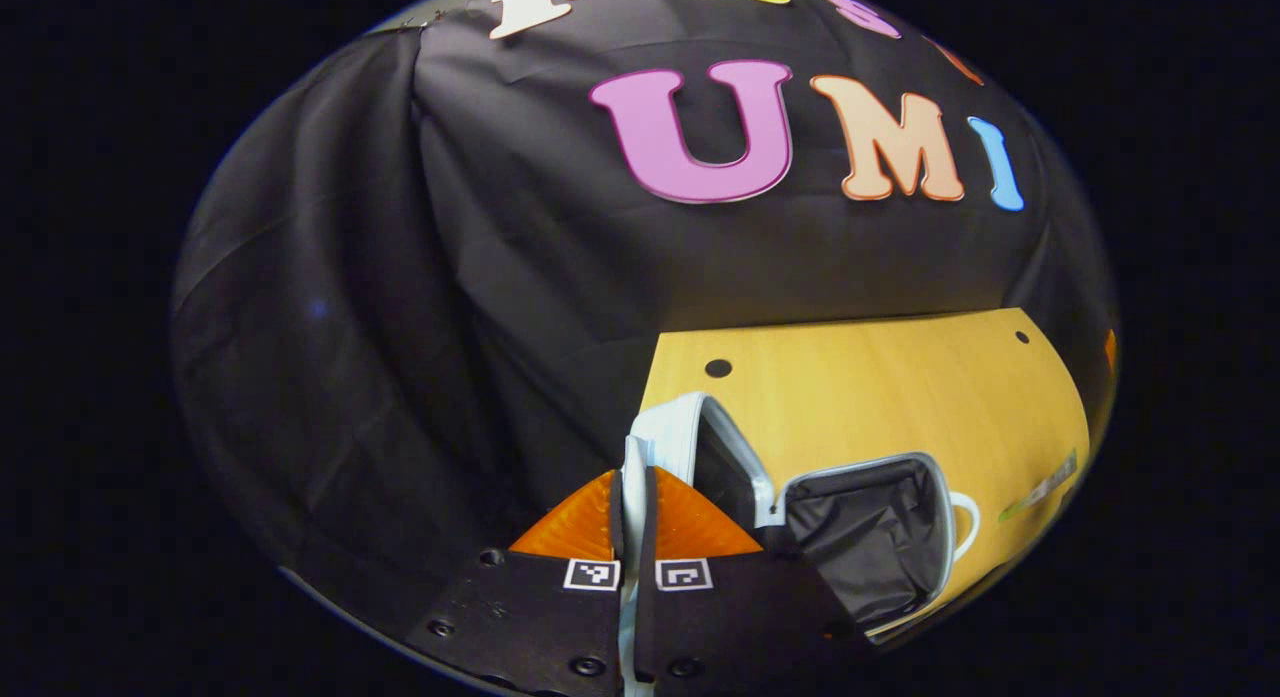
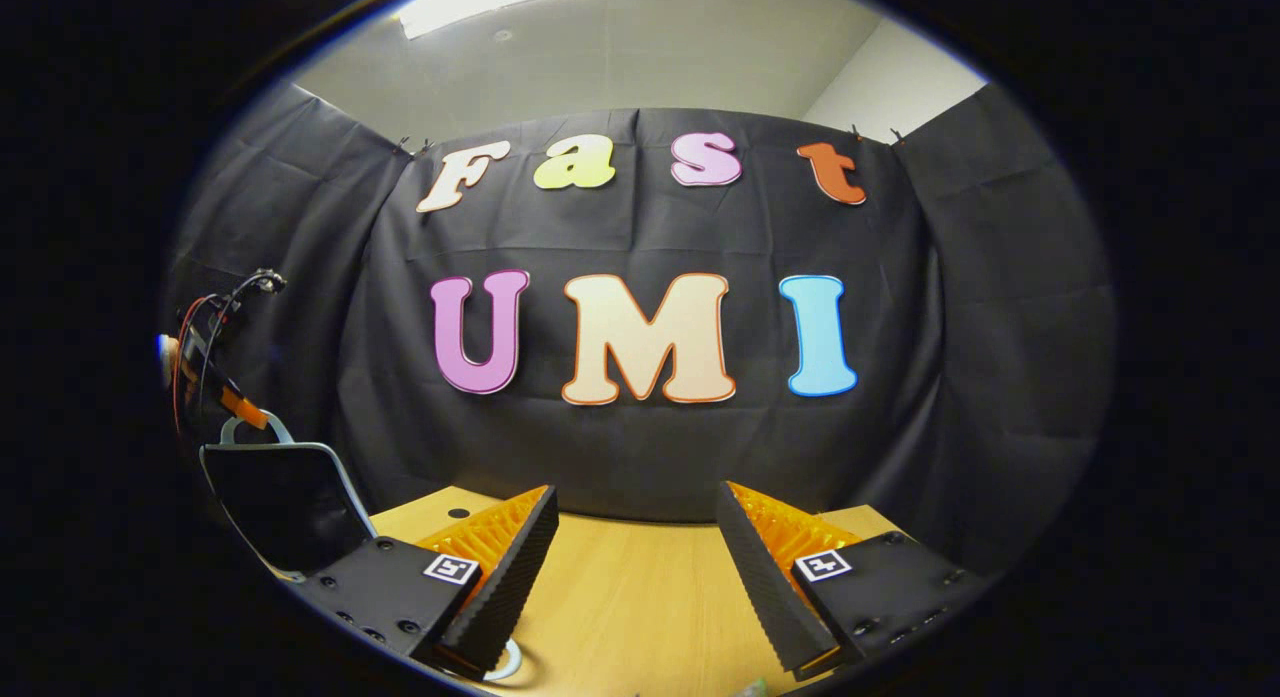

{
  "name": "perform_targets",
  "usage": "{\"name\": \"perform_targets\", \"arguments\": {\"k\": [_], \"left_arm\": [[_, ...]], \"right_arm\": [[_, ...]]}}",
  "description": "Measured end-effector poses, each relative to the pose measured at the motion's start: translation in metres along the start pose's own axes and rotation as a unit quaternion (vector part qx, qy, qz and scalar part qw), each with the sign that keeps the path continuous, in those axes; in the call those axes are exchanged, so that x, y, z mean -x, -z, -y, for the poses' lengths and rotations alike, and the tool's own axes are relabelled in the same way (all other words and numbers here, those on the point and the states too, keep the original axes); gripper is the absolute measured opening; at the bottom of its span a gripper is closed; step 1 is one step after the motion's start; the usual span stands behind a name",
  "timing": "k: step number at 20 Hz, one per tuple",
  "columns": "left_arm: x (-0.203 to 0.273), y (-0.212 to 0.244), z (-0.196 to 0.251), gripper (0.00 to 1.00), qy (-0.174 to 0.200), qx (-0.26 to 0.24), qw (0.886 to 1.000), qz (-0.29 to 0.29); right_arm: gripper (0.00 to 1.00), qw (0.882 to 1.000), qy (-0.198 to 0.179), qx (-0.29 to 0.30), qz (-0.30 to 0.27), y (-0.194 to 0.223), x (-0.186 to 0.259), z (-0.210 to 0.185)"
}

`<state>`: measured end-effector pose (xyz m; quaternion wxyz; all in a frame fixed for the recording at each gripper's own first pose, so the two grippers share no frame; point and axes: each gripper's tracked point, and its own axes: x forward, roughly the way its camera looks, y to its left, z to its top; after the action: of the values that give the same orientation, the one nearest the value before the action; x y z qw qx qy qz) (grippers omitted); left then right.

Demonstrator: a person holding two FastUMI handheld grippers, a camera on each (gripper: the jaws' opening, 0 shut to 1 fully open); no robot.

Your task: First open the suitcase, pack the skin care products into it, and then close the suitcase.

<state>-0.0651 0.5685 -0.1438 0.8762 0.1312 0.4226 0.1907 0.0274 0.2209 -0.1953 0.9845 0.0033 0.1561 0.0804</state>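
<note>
The left gripper [image 1: 632, 497] pinched the raised lid's rim of the open suitcase [image 1: 870, 537] at the worktop's [image 1: 880, 397] left edge; the right gripper [image 2: 635, 567] hovered level, fingers spread, gripping nothing.

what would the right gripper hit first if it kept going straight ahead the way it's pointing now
Probably the black cloth wall. The right gripper is open above the wooden table, with nothing between its fingers. The raised suitcase lid stands off to one side. Depth is hard to judge.
</note>
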Motion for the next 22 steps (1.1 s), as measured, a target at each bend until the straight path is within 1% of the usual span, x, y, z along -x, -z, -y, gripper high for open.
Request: {"name": "perform_targets", "arguments": {"k": [1,4,8,10,12,14,15,16,17,20,21,22], "left_arm": [[-0.01,0.009,-0.012,0.0,-0.003,0.003,1.0,-0.003],[-0.04,0.035,-0.041,0.0,-0.01,0.037,0.999,-0.022],[-0.078,0.073,-0.073,0.0,-0.014,0.088,0.995,-0.037],[-0.091,0.089,-0.08,0.0,-0.018,0.088,0.995,-0.046],[-0.106,0.111,-0.079,0.0,-0.024,0.083,0.995,-0.05],[-0.12,0.129,-0.079,0.0,-0.038,0.091,0.994,-0.055],[-0.124,0.142,-0.08,0.04,-0.043,0.105,0.992,-0.064],[-0.127,0.151,-0.084,0.04,-0.048,0.113,0.99,-0.072],[-0.129,0.159,-0.091,0.05,-0.053,0.118,0.989,-0.075],[-0.139,0.178,-0.093,0.08,-0.068,0.126,0.986,-0.086],[-0.137,0.182,-0.096,0.14,-0.079,0.134,0.984,-0.091],[-0.135,0.181,-0.103,0.16,-0.095,0.135,0.983,-0.083]], "right_arm": [[1.0,1.0,-0.004,0.0,-0.007,0.004,0.001,-0.008],[0.99,1.0,-0.001,0.009,-0.028,0.013,-0.002,-0.015],[0.98,1.0,0.004,0.005,-0.028,0.004,-0.007,-0.022],[0.98,0.999,0.013,0.016,-0.024,-0.001,-0.007,-0.021],[0.98,0.999,0.017,0.019,-0.021,-0.004,-0.004,-0.022],[0.98,0.999,0.02,0.028,-0.026,0.0,-0.001,-0.021],[0.98,0.999,0.022,0.032,-0.03,0.003,0.001,-0.019],[0.98,0.999,0.025,0.031,-0.034,0.004,0.002,-0.017],[0.98,0.999,0.028,0.028,-0.035,0.004,0.005,-0.015],[0.98,0.998,0.033,0.03,-0.032,0.002,0.012,-0.012],[0.98,0.998,0.034,0.036,-0.029,0.001,0.014,-0.011],[0.98,0.998,0.035,0.04,-0.023,-0.004,0.015,-0.009]]}}
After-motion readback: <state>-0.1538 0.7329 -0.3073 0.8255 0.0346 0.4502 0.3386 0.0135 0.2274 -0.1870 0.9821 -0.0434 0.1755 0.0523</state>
